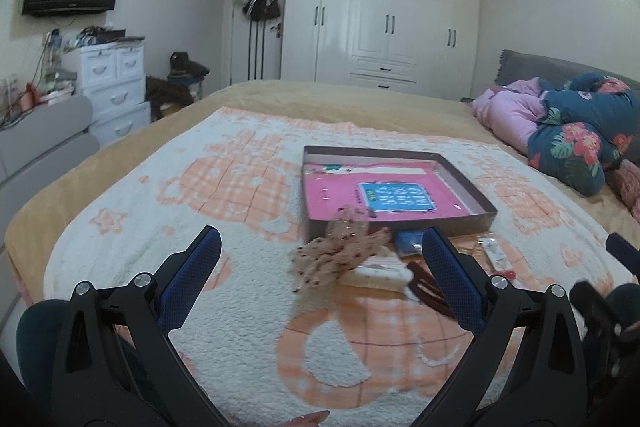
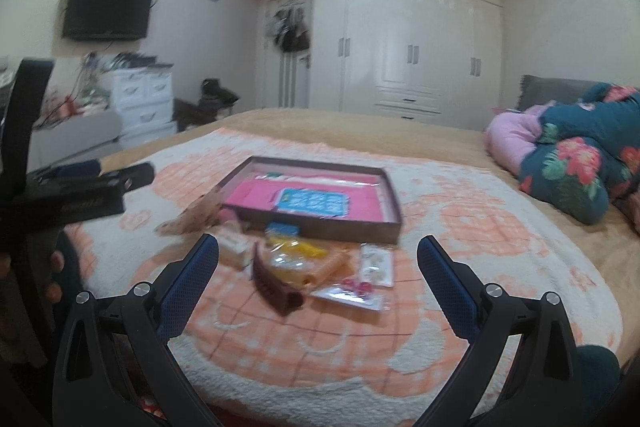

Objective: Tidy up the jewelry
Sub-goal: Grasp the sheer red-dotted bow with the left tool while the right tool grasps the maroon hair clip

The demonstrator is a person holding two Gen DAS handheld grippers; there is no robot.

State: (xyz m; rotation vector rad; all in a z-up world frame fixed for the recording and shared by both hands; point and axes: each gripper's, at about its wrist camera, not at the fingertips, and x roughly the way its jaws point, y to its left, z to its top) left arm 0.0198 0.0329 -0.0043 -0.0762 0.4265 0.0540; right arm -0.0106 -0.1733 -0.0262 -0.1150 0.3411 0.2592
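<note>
A shallow brown box (image 1: pixel 468 183) with a pink lining and a blue card stands on the bed's blanket; it also shows in the right wrist view (image 2: pixel 352 229). In front of it lies a pile of accessories: a beige dotted scrunchie (image 1: pixel 340 251), a dark red hair claw (image 2: pixel 276 287), a yellow packet (image 2: pixel 304 263), a packet with red beads (image 2: pixel 360 289) and a small white box (image 2: pixel 234 247). My left gripper (image 1: pixel 320 247) is open and empty, just short of the scrunchie. My right gripper (image 2: pixel 318 247) is open and empty, above the hair claw and packets.
The orange and white blanket (image 1: pixel 224 291) covers the near half of the bed. A bundled floral and pink quilt (image 1: pixel 576 131) lies at the right. The left gripper's body (image 2: pixel 80 191) shows at the left of the right wrist view. Wardrobes and drawers stand behind.
</note>
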